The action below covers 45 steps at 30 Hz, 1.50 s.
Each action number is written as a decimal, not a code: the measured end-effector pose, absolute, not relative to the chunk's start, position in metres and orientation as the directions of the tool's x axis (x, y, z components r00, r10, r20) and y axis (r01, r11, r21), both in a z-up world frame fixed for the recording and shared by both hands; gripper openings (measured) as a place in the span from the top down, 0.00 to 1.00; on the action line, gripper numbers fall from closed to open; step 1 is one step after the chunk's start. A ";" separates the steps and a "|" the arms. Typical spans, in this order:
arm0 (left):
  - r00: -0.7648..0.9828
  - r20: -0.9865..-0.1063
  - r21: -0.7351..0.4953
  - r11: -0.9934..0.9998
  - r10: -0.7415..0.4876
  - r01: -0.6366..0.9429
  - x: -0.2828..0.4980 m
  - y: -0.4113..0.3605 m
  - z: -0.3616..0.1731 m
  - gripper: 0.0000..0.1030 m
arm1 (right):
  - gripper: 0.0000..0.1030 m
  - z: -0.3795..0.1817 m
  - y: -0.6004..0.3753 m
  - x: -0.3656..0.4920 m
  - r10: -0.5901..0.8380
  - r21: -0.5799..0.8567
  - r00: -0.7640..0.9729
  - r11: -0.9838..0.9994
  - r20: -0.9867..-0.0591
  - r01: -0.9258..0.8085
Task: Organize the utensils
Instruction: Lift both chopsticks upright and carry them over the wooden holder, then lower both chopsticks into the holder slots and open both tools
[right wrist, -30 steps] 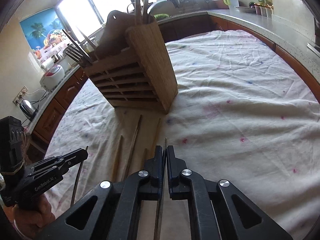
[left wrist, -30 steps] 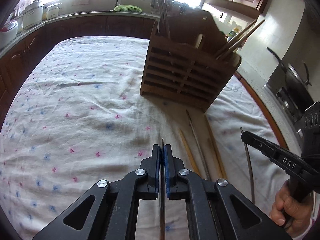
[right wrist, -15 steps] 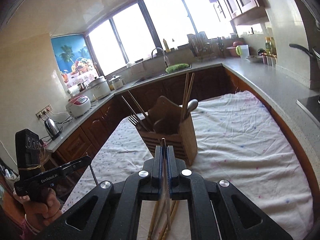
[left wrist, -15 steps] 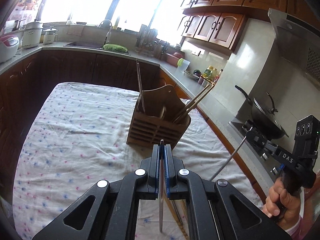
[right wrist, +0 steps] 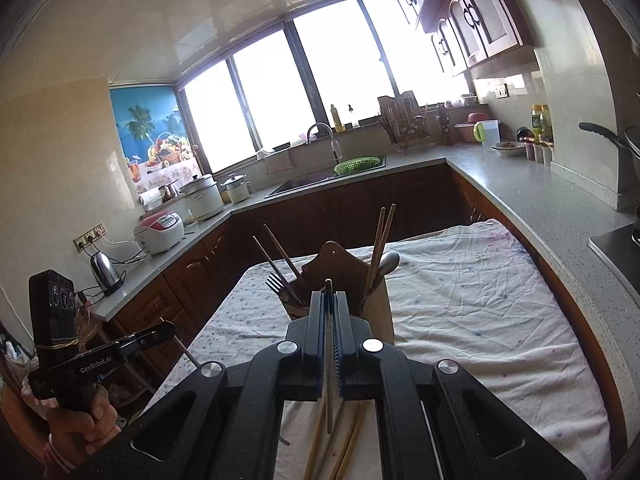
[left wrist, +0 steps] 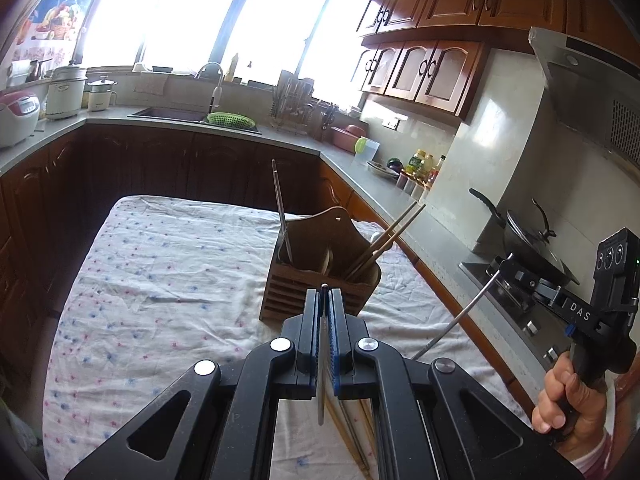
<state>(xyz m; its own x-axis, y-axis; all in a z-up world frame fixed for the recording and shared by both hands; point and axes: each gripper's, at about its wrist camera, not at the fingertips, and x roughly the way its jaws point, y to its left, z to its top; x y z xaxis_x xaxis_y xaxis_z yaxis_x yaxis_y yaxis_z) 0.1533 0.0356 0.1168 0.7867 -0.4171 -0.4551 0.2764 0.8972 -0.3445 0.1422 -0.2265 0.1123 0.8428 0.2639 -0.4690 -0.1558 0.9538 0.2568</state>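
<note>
A metal chopstick (left wrist: pixel 321 360) is pinched upright in the left gripper (left wrist: pixel 325 300), raised above the clothed table (left wrist: pixel 160 280); the right gripper (right wrist: pixel 328 304) clamps a second metal chopstick (right wrist: pixel 329 360) likewise. The wooden utensil holder (left wrist: pixel 320 276) stands ahead, wooden chopsticks (left wrist: pixel 384 236) already leaning in one compartment. To do this well, bring each tip over the matching compartment, keep it vertical, lower, then release. More loose chopsticks (right wrist: pixel 348 448) lie below.

The loose chopsticks (left wrist: pixel 352 436) on the cloth lie mostly hidden beneath the left tool (left wrist: pixel 324 320).
</note>
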 end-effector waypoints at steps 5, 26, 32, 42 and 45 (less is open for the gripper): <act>0.801 -0.433 -0.336 0.899 -0.413 0.281 0.160 0.037 0.127 0.98 | 0.96 0.114 -0.228 0.147 0.260 0.257 0.849 0.954 -0.460 -0.153; 0.907 -0.255 -0.263 0.927 -0.334 0.268 0.246 0.023 0.182 0.98 | 0.96 0.164 -0.233 0.229 0.189 0.235 0.921 0.966 -0.341 -0.111; 0.911 -0.288 -0.281 0.936 -0.295 0.214 0.290 0.009 0.149 0.98 | 0.96 0.151 -0.228 0.253 0.158 0.205 0.923 0.975 -0.351 -0.089; 0.864 -0.402 -0.298 0.936 -0.303 0.190 0.330 -0.014 0.086 0.98 | 0.96 0.096 -0.231 0.268 0.149 0.212 0.884 0.976 -0.442 -0.059; 0.850 -0.426 -0.302 0.935 -0.308 0.188 0.341 -0.005 0.083 0.98 | 0.96 0.083 -0.230 0.271 0.156 0.218 0.867 0.974 -0.473 -0.056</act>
<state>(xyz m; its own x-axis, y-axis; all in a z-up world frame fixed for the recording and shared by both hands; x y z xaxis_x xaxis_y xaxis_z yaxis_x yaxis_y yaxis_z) 0.3414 -0.0047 0.0831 0.8504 -0.3083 -0.4264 0.1877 0.9348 -0.3017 0.2712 -0.2303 0.0833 0.8674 0.1558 -0.4726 -0.0559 0.9742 0.2185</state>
